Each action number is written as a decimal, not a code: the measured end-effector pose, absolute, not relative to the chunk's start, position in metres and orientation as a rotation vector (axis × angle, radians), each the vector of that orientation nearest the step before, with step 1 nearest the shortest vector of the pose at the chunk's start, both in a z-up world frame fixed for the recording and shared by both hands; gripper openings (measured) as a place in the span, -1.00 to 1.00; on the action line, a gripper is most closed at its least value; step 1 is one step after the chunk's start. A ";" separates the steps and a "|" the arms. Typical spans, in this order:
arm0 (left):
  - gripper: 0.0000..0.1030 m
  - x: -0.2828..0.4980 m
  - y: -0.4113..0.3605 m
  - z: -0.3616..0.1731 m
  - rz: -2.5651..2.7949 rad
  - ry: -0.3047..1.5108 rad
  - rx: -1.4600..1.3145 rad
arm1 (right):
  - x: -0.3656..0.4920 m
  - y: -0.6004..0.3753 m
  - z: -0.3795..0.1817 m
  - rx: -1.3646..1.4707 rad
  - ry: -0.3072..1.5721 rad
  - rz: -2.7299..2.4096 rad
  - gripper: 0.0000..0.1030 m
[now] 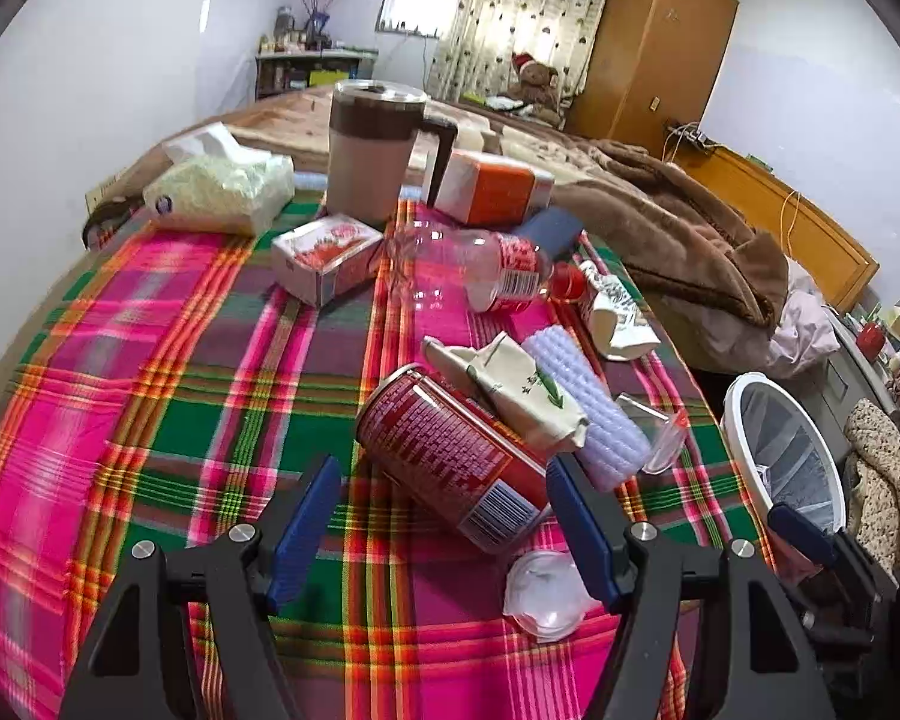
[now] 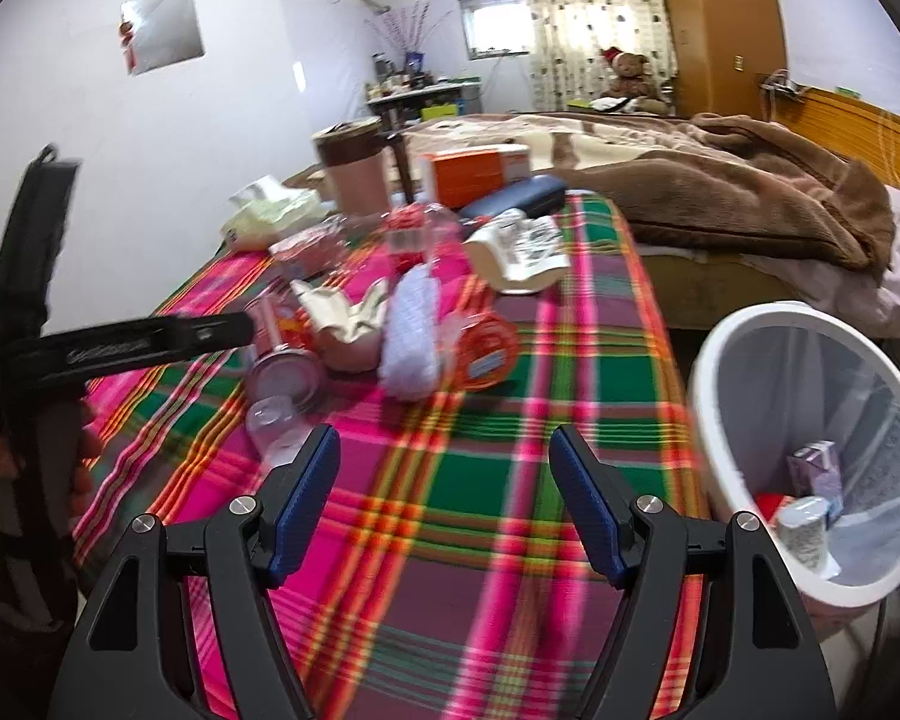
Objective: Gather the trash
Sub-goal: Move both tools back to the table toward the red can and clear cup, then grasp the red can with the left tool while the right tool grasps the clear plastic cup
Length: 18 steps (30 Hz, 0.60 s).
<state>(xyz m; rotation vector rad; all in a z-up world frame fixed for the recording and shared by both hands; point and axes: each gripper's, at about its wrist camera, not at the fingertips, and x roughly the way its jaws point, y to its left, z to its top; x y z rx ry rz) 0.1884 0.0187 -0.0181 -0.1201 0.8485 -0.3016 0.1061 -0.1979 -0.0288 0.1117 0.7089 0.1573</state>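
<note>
A red drink can (image 1: pixel 450 450) lies on its side on the plaid tablecloth (image 1: pixel 150 360). My left gripper (image 1: pixel 443 465) is open just over the can's near end, and its blue pads stand apart from the can on both sides. Beside the can lie a crumpled paper carton (image 1: pixel 510 384), a white foam sleeve (image 1: pixel 588 408) and a clear plastic lid (image 1: pixel 546 594). Farther back are a clear bottle (image 1: pixel 468 270) and a small red-and-white box (image 1: pixel 324 261). My right gripper (image 2: pixel 445 441) hangs open over bare cloth, holding nothing. A white bin (image 2: pixel 810 450) beside the table holds several pieces of trash.
A lidded mug (image 1: pixel 372 150), a tissue pack (image 1: pixel 222 186), an orange box (image 1: pixel 492 186) and a dark blue case (image 1: pixel 552 228) stand at the table's far end. A bed with a brown blanket (image 2: pixel 750 192) lies beyond. The left tool's black body (image 2: pixel 120 342) crosses the right wrist view.
</note>
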 end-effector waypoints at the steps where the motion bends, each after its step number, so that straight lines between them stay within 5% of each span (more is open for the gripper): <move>1: 0.37 0.192 0.019 -0.020 -0.308 0.859 -0.127 | 0.108 -0.193 -0.030 0.105 0.716 0.169 0.43; 18: 0.43 0.240 0.010 -0.046 -0.362 0.995 -0.077 | 0.120 -0.144 -0.048 0.018 0.801 0.258 0.43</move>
